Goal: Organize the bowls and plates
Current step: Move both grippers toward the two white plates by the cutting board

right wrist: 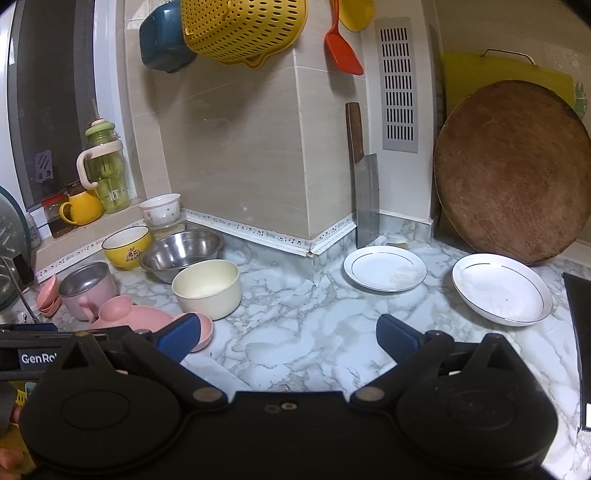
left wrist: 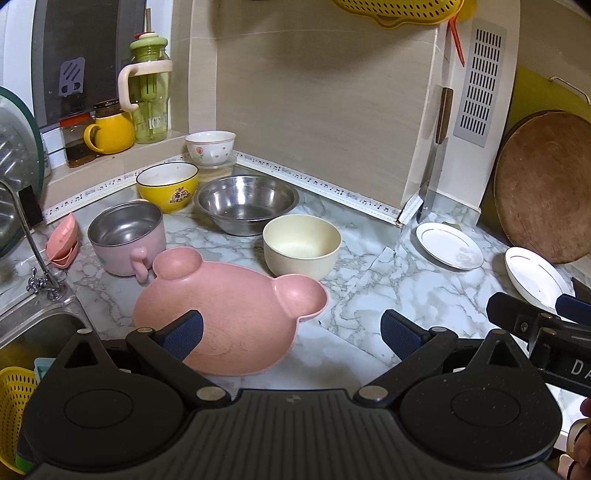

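Observation:
A pink bear-shaped plate (left wrist: 236,317) lies on the marble counter, just in front of my open left gripper (left wrist: 291,336); its left fingertip overlaps the plate's near rim. Behind stand a cream bowl (left wrist: 301,245), a steel bowl (left wrist: 247,203), a yellow bowl (left wrist: 168,186), a pink steel-lined mug (left wrist: 125,238) and a white flowered bowl (left wrist: 210,147). Two white plates (right wrist: 384,267) (right wrist: 502,288) lie to the right. My right gripper (right wrist: 288,336) is open and empty above bare counter, between the cream bowl (right wrist: 207,288) and the plates.
A sink (left wrist: 33,328) with a tap is at the left. A cleaver (right wrist: 364,192) and a round wooden board (right wrist: 513,184) lean on the back wall. A yellow colander (right wrist: 243,29) and an orange spatula hang above. A black mat (right wrist: 580,332) lies at the right edge.

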